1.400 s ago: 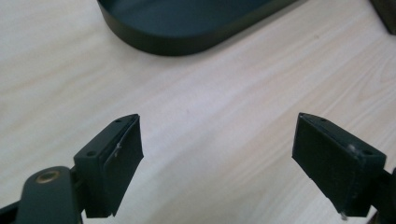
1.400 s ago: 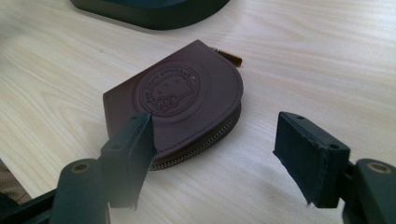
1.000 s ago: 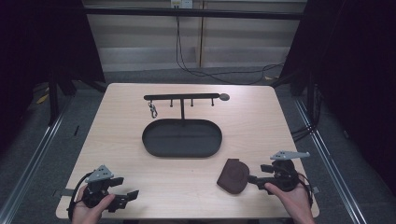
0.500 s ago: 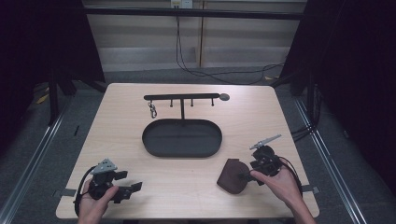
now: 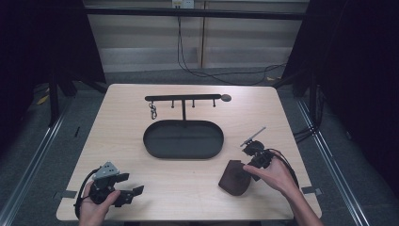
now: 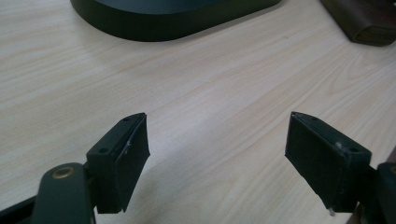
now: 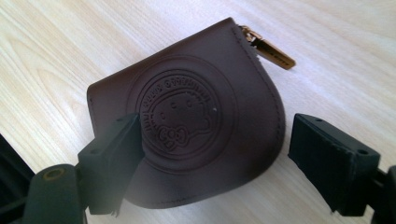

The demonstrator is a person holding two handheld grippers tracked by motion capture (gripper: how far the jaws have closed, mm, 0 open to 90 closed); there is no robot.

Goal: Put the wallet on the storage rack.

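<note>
A brown leather pouch [image 5: 235, 178] with an embossed round emblem lies flat on the table at the front right. In the right gripper view the pouch [image 7: 196, 112] has a gold zip pull at its upper right. My right gripper [image 7: 215, 163] hangs open just over the pouch, one jaw above its left part, the other off its right edge. At the front left my left gripper [image 5: 129, 194] rests low over bare wood, and its jaws stand wide open [image 6: 217, 158] with nothing between them.
A black oval tray [image 5: 183, 138] sits mid-table, its rim [image 6: 154, 28] ahead of the left gripper. Behind it stands a black T-shaped hook rack [image 5: 183, 99] with a small metal chain [image 5: 153, 111] hanging at its left end. The table's front edge is close.
My right gripper has moved left and forward from beside the pouch to above it, tilting down. The left gripper has shifted slightly right along the front edge.
</note>
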